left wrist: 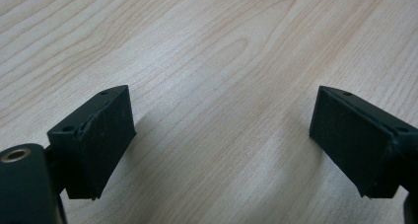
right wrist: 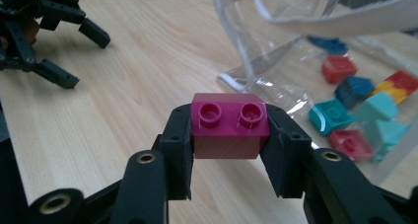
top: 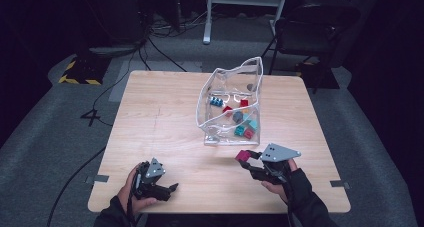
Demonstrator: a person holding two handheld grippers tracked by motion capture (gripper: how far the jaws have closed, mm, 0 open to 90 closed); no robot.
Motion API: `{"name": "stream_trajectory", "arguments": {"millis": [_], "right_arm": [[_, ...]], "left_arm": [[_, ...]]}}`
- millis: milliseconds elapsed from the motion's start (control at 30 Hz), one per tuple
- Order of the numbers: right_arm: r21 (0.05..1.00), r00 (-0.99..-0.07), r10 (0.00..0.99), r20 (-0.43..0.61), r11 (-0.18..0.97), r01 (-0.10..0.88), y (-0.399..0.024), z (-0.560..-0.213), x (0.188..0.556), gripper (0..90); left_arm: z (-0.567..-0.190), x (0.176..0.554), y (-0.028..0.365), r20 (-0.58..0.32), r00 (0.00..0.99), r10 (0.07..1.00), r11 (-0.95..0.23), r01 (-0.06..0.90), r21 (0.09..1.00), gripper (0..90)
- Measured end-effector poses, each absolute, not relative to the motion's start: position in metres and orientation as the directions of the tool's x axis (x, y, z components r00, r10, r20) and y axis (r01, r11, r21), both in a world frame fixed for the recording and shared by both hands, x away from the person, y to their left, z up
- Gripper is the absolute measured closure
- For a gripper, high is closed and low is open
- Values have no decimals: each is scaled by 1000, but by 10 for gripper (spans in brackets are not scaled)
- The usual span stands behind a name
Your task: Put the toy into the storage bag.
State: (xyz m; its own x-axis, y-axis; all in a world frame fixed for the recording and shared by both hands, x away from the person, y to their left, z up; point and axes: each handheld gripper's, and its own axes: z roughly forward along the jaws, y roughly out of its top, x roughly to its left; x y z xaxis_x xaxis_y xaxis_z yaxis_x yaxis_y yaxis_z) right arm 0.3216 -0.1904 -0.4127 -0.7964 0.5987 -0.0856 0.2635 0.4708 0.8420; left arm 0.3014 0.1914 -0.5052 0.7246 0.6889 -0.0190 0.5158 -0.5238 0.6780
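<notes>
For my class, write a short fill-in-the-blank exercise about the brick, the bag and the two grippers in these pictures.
1. The right gripper grips a ____ brick with two studs.
2. The other bricks lie inside a clear plastic ____.
3. The left gripper has its jaws ____, with nothing between them.
4. Everything rests on a ____ table.

Missing words: magenta; bag; open; wooden

Glossy plastic brick, clear plastic bag, matt wood table.
</notes>
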Motion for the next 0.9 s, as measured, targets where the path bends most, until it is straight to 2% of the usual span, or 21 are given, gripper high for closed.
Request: {"name": "stream_trajectory", "arguments": {"millis": [367,900], "right_arm": [[866,-775,620,-123,449,222,-197,-368,334,592],[889,-761,638,-121,410,202,-195,-334,359,592]], "left_arm": [[-505,301,191,-19,725,689,-524,516,678,102],[-505,301,191,-19,725,689,-524,516,678,102]]}}
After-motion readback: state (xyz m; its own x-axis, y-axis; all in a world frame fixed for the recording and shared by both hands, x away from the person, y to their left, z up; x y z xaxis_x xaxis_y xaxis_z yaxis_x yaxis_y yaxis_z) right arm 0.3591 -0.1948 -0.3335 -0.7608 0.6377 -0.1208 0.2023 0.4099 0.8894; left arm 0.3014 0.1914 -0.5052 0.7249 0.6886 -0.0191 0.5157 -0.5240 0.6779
